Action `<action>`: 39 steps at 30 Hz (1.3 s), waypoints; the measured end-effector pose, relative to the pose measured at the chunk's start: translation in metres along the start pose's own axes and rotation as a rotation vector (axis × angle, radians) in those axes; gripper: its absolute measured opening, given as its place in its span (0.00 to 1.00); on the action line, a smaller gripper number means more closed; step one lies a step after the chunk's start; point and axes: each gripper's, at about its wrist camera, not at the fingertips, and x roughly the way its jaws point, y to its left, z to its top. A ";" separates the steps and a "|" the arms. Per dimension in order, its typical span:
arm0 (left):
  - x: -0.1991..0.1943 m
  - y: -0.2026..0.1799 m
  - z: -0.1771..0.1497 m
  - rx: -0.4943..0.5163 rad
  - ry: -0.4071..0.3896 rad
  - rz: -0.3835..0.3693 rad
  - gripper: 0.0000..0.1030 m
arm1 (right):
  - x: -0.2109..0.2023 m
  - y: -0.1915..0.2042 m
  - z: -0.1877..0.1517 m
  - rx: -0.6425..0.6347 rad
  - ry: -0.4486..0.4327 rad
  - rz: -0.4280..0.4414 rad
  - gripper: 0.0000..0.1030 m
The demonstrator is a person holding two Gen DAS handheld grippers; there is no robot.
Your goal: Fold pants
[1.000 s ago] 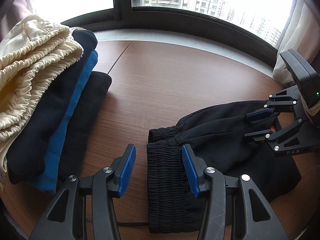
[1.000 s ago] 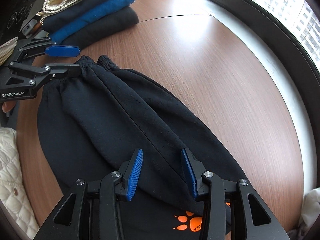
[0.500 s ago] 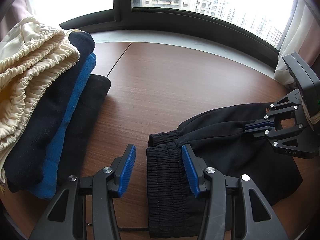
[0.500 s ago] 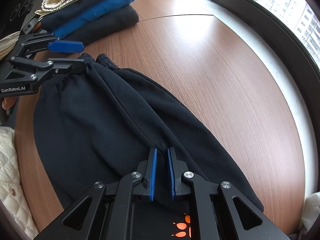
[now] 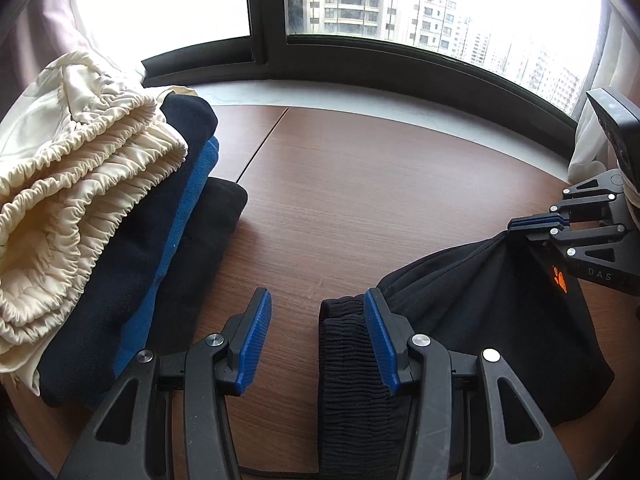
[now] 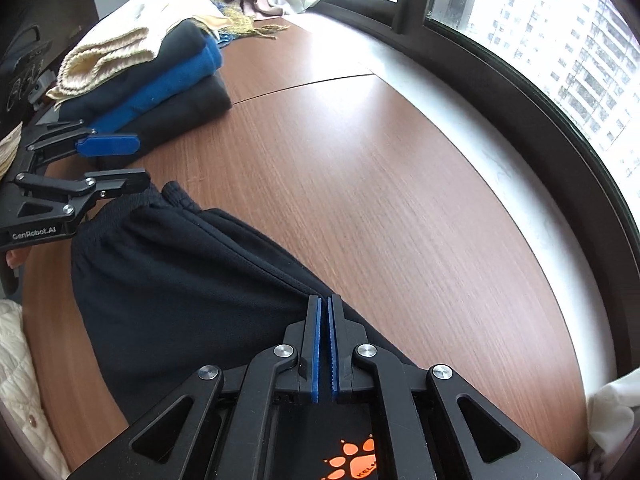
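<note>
Your left gripper (image 5: 316, 340) stands apart at the waistband, one pad outside it, gripping nothing. Your right gripper (image 6: 324, 344) has just closed, pinching a fold of the black pants (image 6: 180, 280) toward four o'clock from the waistband. You seem to be starting a fold: clamp the waistband, then carry the pinched end over. At ten o'clock, folded clothes (image 5: 120, 216) stack on the wooden table (image 5: 360, 200) under the window (image 5: 400, 0).

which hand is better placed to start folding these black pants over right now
Right. The right tongs are shut on a pinch of the black fabric pants, tenting it. The left tongs stand open at the ribbed waistband, gripping nothing.
</note>
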 end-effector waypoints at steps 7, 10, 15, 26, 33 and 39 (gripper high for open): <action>-0.003 -0.001 -0.006 0.019 -0.014 0.027 0.50 | 0.025 -0.014 0.006 0.020 0.033 -0.020 0.04; -0.011 -0.004 -0.010 0.053 -0.045 0.042 0.56 | 0.030 -0.018 0.007 0.034 0.041 -0.019 0.05; -0.026 -0.005 -0.018 0.076 -0.082 0.028 0.59 | 0.011 -0.010 0.014 0.022 -0.041 -0.070 0.40; -0.030 -0.009 -0.033 0.105 -0.066 -0.030 0.59 | 0.007 0.047 0.049 -0.235 -0.036 0.293 0.40; -0.022 -0.003 -0.025 0.074 -0.056 -0.046 0.59 | 0.044 0.044 0.070 -0.276 0.072 0.386 0.45; -0.010 -0.002 -0.017 0.059 -0.043 -0.055 0.59 | 0.057 0.049 0.075 -0.302 0.112 0.406 0.45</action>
